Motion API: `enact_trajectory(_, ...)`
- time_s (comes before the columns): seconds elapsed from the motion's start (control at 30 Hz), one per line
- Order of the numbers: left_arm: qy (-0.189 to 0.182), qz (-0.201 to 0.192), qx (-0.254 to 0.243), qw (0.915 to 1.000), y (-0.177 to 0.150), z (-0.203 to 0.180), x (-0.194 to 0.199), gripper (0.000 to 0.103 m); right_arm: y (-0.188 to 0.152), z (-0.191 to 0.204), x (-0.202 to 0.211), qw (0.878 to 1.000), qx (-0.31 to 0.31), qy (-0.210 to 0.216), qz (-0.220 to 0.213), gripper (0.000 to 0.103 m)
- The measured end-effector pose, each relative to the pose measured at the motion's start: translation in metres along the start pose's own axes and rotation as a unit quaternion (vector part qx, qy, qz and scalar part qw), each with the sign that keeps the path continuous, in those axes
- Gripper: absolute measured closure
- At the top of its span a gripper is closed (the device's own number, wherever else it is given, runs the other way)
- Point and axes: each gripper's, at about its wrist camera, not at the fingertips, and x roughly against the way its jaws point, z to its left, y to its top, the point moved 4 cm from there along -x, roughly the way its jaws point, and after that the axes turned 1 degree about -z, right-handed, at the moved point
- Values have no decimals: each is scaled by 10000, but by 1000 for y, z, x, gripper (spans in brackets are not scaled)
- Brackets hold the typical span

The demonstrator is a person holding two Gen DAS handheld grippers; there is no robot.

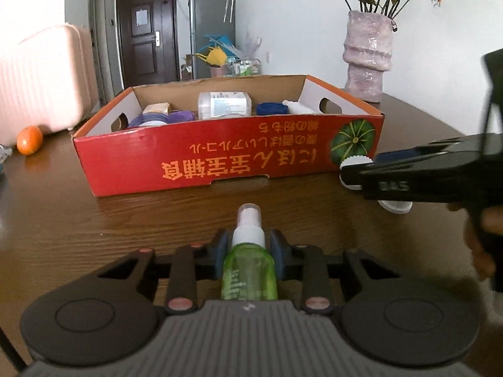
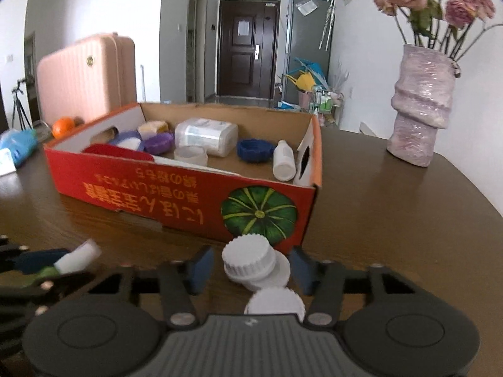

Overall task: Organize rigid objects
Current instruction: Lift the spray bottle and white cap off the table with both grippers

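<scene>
- Left hand-held gripper (image 1: 249, 245) squeezes a green spray bottle (image 1: 248, 270) between its blue pads, just above the brown tabletop (image 1: 94, 220).
- Right hand-held gripper (image 2: 251, 267) has its pads spread wide around a white jar (image 2: 254, 267). They do not touch it.
- A second white cap (image 2: 275, 306) lies just behind the jar.
- A red box (image 1: 220, 160) stands close in front, with small bottles and lids inside.
- A pink vase (image 2: 421, 106) stands to the right of the box.

Soft, even daylight with sheen on the wooden table (image 2: 393, 207), dark fisheye corners, bowed edges, and motion blur on the near left spray bottle (image 2: 75, 259)
</scene>
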Motion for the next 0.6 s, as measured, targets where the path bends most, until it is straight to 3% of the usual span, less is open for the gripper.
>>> enact_trajectory(0.03,-34,47,36,10000,-1,1,-1,71,0,1,-5,10000,19,-34,30,64)
enact_trajectory(0.13,-87,89,-54,9999,-4,-1,2,46,-1,3,-3,9999,85,-79,5,64)
enact_trajectory(0.3,-261,98,-130,9995,-16,-2,21,46,-12,3,41,9993,-237,-18,-281,64)
enact_trajectory(0.33,-294,94,-140,9994,-20,-2,25,55,-20,5,51,9992,-293,78,-255,64)
enact_trajectory(0.37,-288,81,-169,9994,-24,-1,30,70,-28,8,60,9990,-332,172,-231,64)
enact_trajectory(0.6,-358,81,-161,9992,-41,1,59,72,-79,30,110,9980,-553,312,18,64)
